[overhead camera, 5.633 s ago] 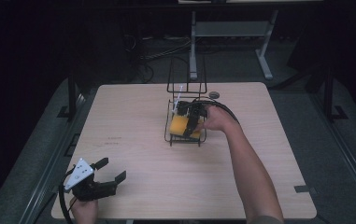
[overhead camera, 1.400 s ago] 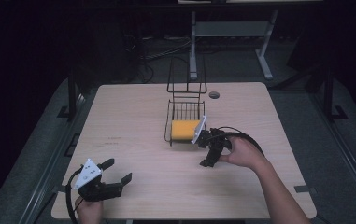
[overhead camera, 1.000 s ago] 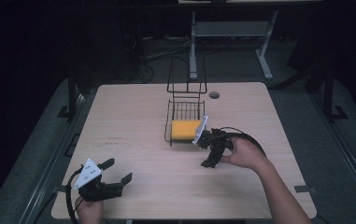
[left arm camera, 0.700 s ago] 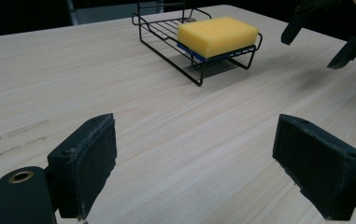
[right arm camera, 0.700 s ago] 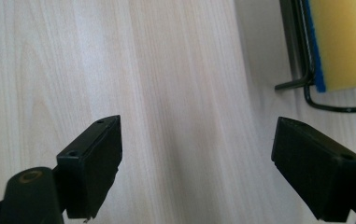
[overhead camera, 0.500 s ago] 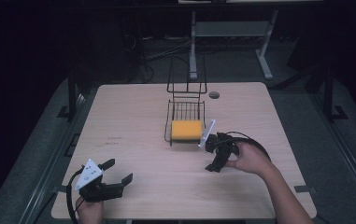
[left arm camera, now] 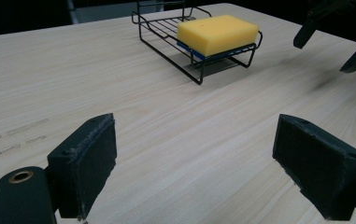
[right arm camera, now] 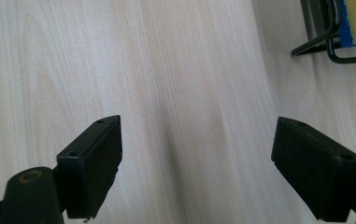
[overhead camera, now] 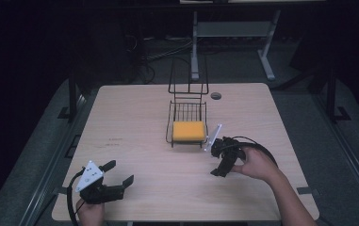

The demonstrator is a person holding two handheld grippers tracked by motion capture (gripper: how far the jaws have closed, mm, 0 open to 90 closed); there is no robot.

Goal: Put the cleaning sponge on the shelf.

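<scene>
sponge (overhead camera: 189,131) now in rack (overhead camera: 188,123) | right gripper (overhead camera: 220,162) withdrawn, spread, empty | left gripper (overhead camera: 119,178) spread, idle | placement looks done

A dim lab or test room set up for recording.

A lone light-wood table (overhead camera: 134,122) with a cable hole (overhead camera: 216,95) stands on grey carpet (overhead camera: 309,94) under a single pool of light, with blackness all around. Behind it, loose cables (overhead camera: 165,44) trail across the floor beside the white metal legs of a bench or stand (overhead camera: 195,47), and black posts (overhead camera: 331,89) flank the table.
</scene>
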